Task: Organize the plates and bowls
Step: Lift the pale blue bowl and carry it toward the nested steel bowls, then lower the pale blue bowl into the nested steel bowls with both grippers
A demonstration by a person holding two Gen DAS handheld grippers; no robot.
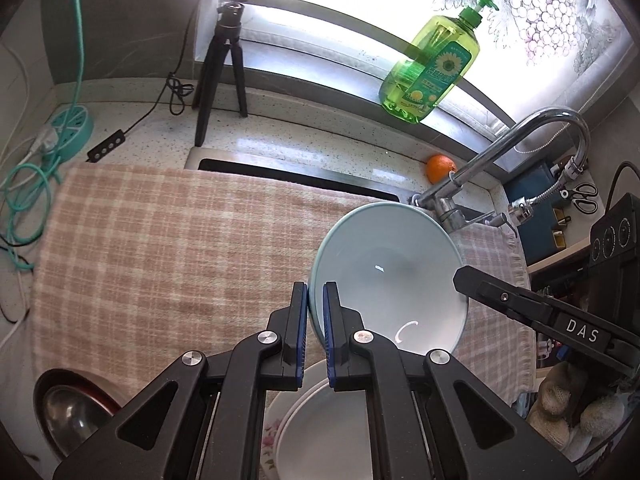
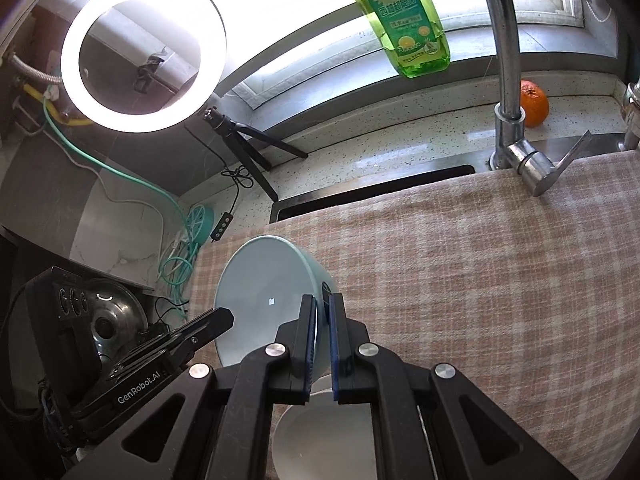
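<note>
A pale blue bowl [image 1: 384, 272] hangs in the air above the checked cloth, held from both sides. My left gripper [image 1: 316, 292] is shut on its left rim, and in the same view the right gripper's finger [image 1: 492, 292] reaches in at its right rim. In the right wrist view the bowl [image 2: 264, 288] is clamped at its right rim by my right gripper [image 2: 322, 304], with the left gripper's finger [image 2: 204, 326] at its other side. Below the bowl lies a stack of white plates [image 1: 320, 420], the lowest with a floral rim, also seen as white plates [image 2: 324, 436].
A pink checked cloth [image 1: 168, 248] covers the counter and part of the sink [image 1: 296, 176]. A chrome tap [image 1: 516, 148], an orange [image 1: 440, 168] and a green soap bottle [image 1: 432, 68] stand behind. A tripod [image 1: 224, 64] and cables sit at left; a metal pot [image 1: 68, 412] at lower left.
</note>
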